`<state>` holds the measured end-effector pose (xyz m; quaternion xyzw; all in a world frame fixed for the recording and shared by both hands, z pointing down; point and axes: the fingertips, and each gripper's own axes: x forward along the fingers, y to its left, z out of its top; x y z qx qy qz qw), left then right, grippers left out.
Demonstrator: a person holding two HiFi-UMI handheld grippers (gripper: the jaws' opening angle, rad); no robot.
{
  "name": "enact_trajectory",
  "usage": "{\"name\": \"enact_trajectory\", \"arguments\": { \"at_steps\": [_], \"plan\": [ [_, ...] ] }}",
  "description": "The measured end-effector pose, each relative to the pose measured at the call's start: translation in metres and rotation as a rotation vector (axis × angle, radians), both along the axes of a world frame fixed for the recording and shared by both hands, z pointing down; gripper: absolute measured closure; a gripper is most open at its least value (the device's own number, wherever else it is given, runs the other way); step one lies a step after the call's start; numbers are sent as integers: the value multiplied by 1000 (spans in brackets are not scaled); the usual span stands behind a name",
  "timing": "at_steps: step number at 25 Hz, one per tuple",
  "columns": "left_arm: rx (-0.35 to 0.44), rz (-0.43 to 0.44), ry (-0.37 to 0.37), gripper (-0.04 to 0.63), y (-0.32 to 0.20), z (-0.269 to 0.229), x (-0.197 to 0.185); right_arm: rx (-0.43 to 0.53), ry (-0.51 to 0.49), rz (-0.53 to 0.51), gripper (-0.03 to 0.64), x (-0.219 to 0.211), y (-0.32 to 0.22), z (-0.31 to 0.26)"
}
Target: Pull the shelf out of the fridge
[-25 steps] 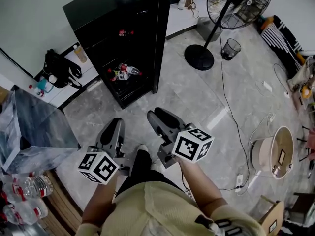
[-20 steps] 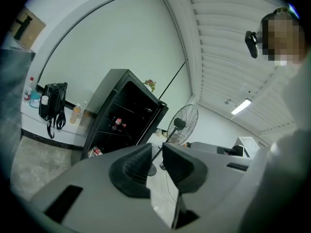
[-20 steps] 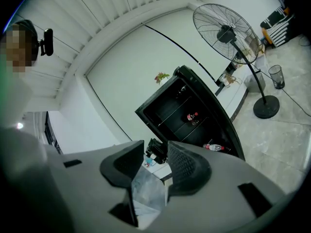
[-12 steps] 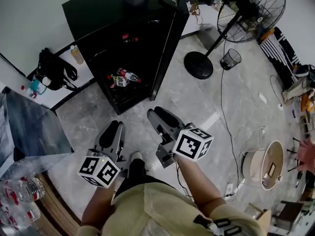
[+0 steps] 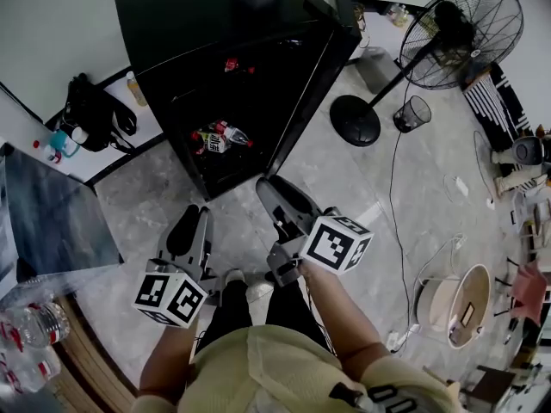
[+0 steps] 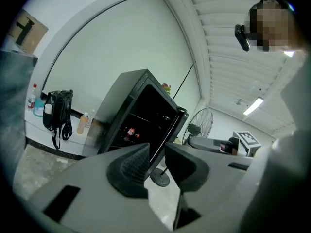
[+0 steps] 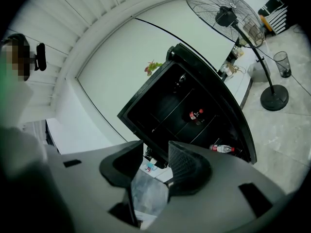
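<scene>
**Jaws parted, fridge ahead**

Left gripper (image 6: 156, 154) jaws have just been opening and stand apart with nothing between them. Right gripper (image 7: 155, 154) jaws, also just opened, gape wide and empty. Well ahead of both stands the black fridge (image 5: 224, 24), door open. Its shelf (image 7: 187, 123) sits inside, untouched, bearing a red bottle (image 7: 195, 114); a clear bottle (image 7: 221, 148) lies lower down.

Grey marble floor (image 5: 349, 172), pedestal fan (image 5: 469, 34)
</scene>
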<state>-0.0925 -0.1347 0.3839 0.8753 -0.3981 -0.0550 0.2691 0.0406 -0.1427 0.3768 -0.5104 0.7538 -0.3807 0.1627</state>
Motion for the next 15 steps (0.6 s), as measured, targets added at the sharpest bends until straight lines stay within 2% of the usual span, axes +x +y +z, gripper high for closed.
{"name": "enact_trajectory", "arguments": {
  "at_steps": [8, 15],
  "plan": [
    [25, -169, 21, 514, -27, -1, 25, -32, -114, -37, 466, 36, -45, 7],
    [26, -260, 24, 514, -52, 9, 56, -37, -160, -86, 466, 64, -96, 21]
  ]
}}
